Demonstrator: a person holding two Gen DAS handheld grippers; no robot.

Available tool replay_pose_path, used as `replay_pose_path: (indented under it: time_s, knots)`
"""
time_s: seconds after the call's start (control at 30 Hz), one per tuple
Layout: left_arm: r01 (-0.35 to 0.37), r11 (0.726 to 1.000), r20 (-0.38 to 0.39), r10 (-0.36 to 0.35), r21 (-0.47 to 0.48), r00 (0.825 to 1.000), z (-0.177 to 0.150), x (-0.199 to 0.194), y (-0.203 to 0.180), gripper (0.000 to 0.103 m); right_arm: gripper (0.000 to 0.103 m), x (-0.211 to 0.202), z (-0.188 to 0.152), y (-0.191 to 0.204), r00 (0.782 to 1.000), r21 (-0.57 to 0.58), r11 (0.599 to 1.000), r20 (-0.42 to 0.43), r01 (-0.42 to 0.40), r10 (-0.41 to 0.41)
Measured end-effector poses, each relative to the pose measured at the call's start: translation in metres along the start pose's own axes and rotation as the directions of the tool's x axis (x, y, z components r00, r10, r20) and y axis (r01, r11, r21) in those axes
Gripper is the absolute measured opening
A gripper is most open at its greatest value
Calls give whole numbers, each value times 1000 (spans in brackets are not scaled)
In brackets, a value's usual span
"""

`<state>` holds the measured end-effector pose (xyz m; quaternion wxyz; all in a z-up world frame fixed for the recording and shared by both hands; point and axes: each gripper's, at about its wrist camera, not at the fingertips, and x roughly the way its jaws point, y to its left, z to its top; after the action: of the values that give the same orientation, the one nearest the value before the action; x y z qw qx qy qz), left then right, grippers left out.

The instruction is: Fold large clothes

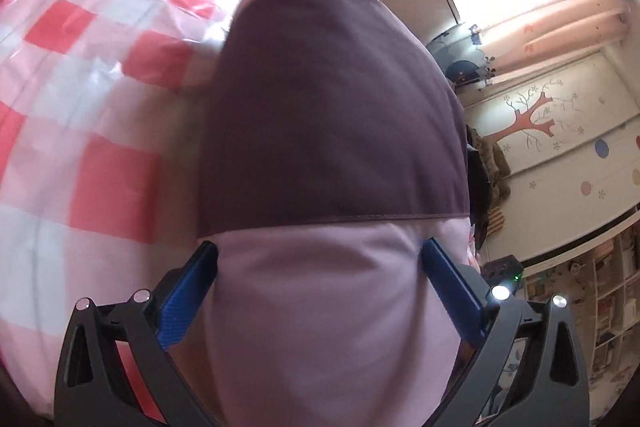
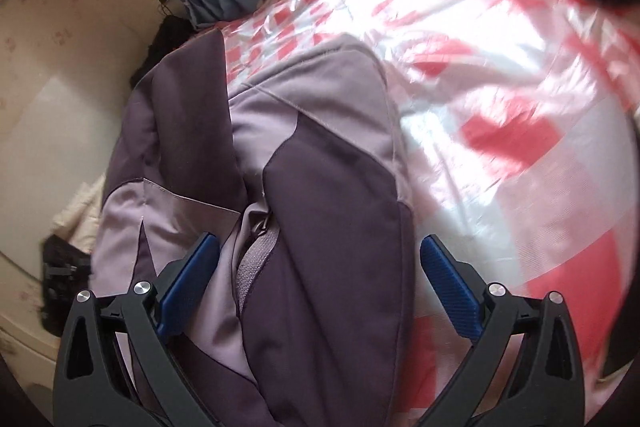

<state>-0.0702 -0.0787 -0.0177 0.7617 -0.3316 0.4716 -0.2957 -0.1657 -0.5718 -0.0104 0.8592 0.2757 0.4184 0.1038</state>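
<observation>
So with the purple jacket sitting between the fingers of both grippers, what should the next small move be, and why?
Probably close the left gripper on the jacket. Its blue fingers stand wide apart with lilac fabric bulging between them, not pinched, so nothing is secured for a fold. The right gripper is just as open over the zipper, and the jacket lies bunched on the checked cover.

The jacket (image 2: 328, 211) is looking like soft, matt cloth in light and dark purple, with stitched seams. The red and white checked sheet (image 1: 92, 75) on the bed is shining like thin, crinkly plastic. Each tool (image 2: 320, 267) is showing dull black plastic arms, shiny metal bolts and rough blue pads (image 1: 452, 287).
</observation>
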Motion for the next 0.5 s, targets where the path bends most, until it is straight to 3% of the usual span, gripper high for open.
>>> replay_pose_path:
  time_s: [0.13,0.3,0.5]
  knots:
    - [-85,987,3,85,140,996,-8,4,-31,97,96,3,-4,-7,998,37,997,-11,-63,64]
    - [-181,923,130,145,339,981,-36,-8,-75,97,96,-2,-14,0,995,4,995,11,-102,101]
    - [-273,861,269,167,428,948,-40,-42,-93,95,97,5,-17,30,979,-20,979,30,-202,203]
